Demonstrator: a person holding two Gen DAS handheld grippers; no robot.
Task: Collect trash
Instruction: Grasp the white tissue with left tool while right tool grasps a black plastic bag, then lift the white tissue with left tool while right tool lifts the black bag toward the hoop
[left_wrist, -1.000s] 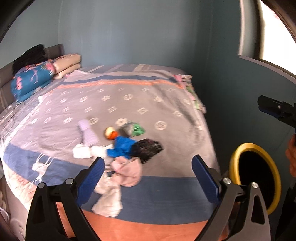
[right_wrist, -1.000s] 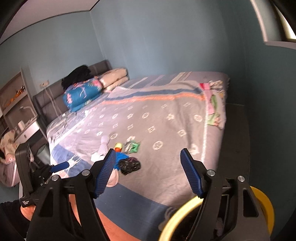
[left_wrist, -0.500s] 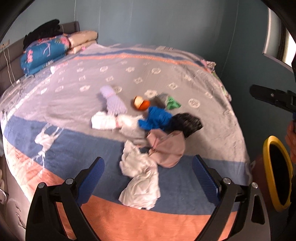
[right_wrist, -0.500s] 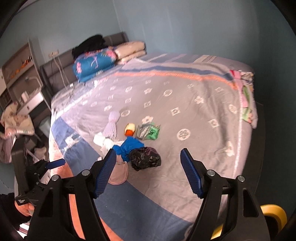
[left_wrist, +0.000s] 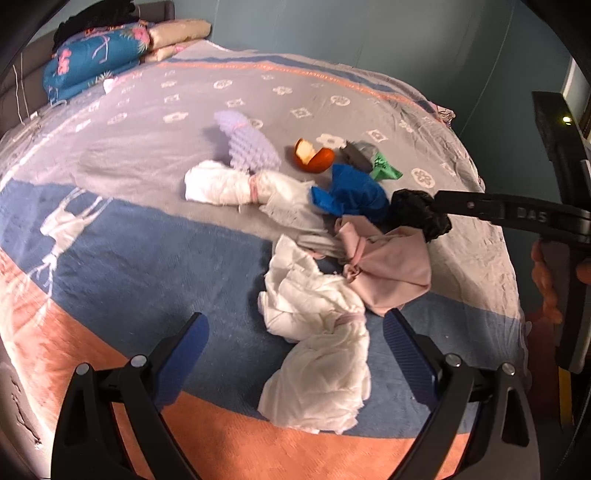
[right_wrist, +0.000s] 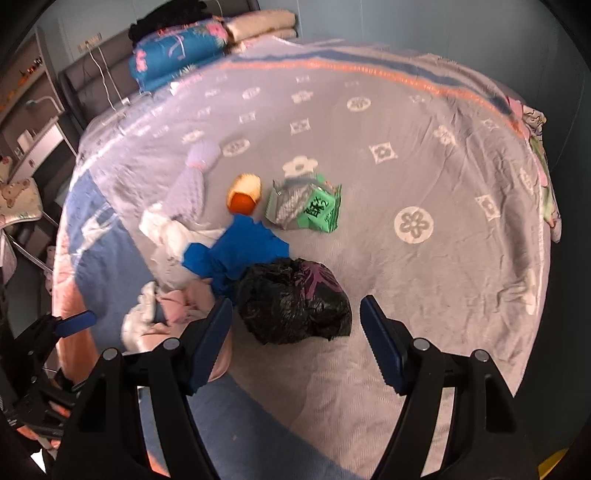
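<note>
The crumpled black plastic bag (right_wrist: 295, 301) lies on the bed (right_wrist: 424, 177), touching the blue cloth (right_wrist: 236, 251), with the green snack wrapper (right_wrist: 306, 206) and the orange peel (right_wrist: 243, 194) beyond it. We judge this bag to be our first pick, so we want the right gripper (right_wrist: 295, 332) to straddle it and bite the bunched plastic alone, clear of the cloth. That gripper hangs released and empty just on the near side of the bag, while the left gripper (left_wrist: 295, 343), also released, hovers further from it, over the white cloth (left_wrist: 317, 332).
</note>
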